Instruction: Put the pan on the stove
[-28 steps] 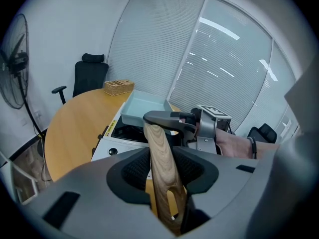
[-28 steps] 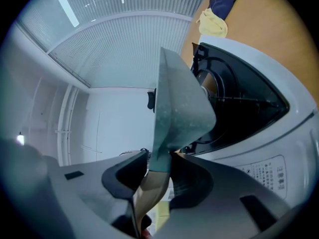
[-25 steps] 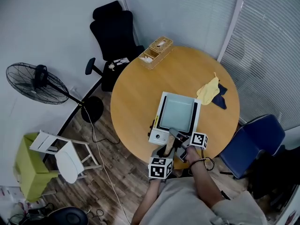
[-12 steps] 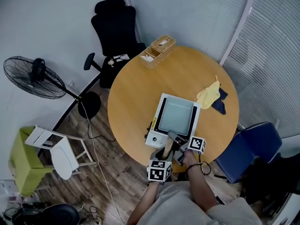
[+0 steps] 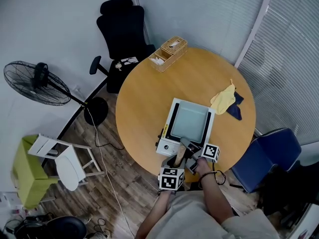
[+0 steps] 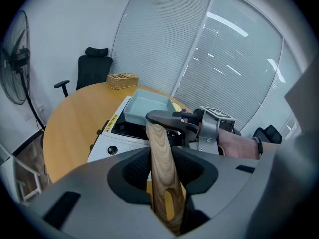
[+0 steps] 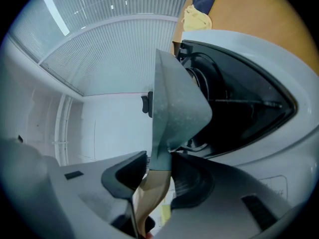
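Round table [image 5: 144,108], left claw [image 6: 162,164] and right claw [image 7: 157,172] side by side, clamped on pan handle [image 5: 179,157]

Round table [image 5: 147,108], blk chair [image 5: 122,29], fan [image 5: 35,81], blinds [image 5: 294,59], prob. wood floor [image 5: 119,185]

Wears a pale grey short-sleeved shirt [image 5: 194,215], with a thin dark band [image 5: 218,175] round the right wrist. Bears on the left tool [image 6: 163,166] a matte grey shell with black ribbed pads [image 6: 134,171] and shallow rectangular recesses, topped by a cube [image 5: 171,179] of black-and-white square markers. Shows the same grey shell and dark pads on the right tool [image 7: 159,176], plus a silvery metal bracket [image 6: 209,130] with small screws beneath its own marker cube [image 5: 210,152].
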`<state>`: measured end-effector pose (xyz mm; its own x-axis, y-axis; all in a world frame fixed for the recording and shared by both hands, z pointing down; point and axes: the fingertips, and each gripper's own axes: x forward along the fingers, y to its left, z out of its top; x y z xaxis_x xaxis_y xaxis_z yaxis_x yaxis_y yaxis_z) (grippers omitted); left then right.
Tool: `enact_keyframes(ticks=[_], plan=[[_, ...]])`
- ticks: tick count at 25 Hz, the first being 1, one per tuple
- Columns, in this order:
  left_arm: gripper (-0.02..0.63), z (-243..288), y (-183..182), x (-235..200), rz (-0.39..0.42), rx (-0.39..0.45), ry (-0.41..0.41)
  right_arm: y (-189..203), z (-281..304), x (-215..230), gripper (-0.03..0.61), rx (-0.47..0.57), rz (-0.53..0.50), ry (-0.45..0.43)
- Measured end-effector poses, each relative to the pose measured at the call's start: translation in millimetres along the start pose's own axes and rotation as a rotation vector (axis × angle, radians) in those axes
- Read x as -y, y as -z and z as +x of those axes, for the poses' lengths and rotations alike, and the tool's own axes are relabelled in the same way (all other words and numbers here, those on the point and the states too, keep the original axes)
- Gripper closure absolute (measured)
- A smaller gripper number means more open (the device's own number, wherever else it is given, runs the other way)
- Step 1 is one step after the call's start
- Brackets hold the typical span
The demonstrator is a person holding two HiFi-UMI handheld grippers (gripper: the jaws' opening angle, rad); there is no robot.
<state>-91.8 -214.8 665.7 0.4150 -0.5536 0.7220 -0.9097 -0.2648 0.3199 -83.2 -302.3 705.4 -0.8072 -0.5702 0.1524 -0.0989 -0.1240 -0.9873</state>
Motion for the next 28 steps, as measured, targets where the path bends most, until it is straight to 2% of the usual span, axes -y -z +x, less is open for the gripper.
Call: enact_keyframes(ticks=[4,8,12,20,28], plan=[[0.463,2,4,-1,0.013,-0.014,-0.003,6,-2,4,0.38,-0.008,0.019,0.004],[0.462,5,7,-3,0.029,-0.03,-0.006,25,1,0,0.351,-0.085,-0.003,-0.003],[0.462,7,11,-4,0.03,-0.042,-0.005,34,-2,-2,0.35,-0.12,-0.058,0.034],[0.46,7,9,-2,0.022,-0.029,0.013,30,-15,-2,0.344,-0.085,-0.029,0.028],[0.428,6,11,-3,0.065,-0.037,-0.009,28,-38,-8,0.328,-0.085,-0.129,0.061]])
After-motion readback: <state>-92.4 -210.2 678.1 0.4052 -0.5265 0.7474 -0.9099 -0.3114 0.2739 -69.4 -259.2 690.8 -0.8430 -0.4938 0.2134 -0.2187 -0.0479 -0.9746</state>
